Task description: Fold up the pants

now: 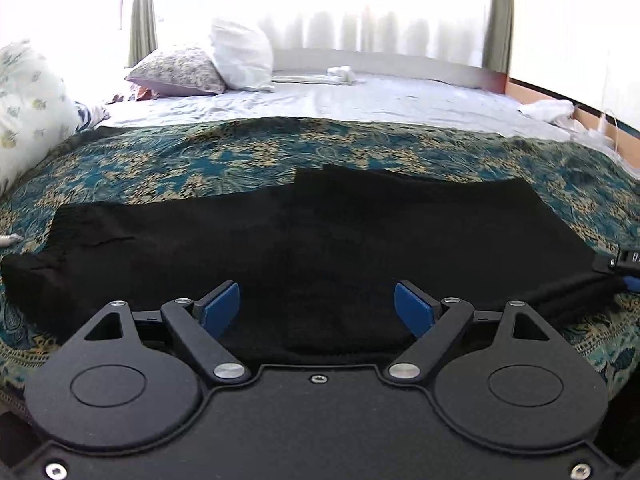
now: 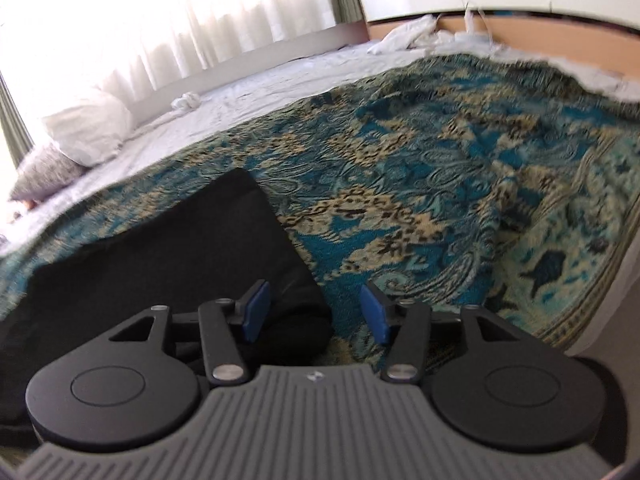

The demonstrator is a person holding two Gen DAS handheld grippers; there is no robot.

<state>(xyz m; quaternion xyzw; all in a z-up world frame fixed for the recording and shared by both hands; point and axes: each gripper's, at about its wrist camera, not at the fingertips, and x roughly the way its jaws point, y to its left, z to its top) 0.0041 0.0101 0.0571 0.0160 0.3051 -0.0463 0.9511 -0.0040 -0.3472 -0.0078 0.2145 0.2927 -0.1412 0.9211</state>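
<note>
Black pants (image 1: 304,240) lie flat and stretched left to right on a teal and beige patterned blanket (image 1: 200,156). My left gripper (image 1: 318,306) is open over the near edge of the pants, with its blue pads wide apart and nothing between them. In the right wrist view the pants (image 2: 168,256) fill the lower left. My right gripper (image 2: 316,314) is open at the pants' right end. Its left pad (image 2: 256,312) is over the black cloth and its right pad (image 2: 376,314) is over the blanket (image 2: 440,184). The right gripper's tip (image 1: 626,260) shows at the left wrist view's right edge.
A pale sheet (image 1: 360,96) covers the far half of the bed. Pillows (image 1: 240,54) lie at the back left, and a floral pillow (image 1: 28,104) sits at the left. White cloth (image 2: 404,36) is bunched by the wooden bed frame (image 2: 560,36). Curtained windows stand behind.
</note>
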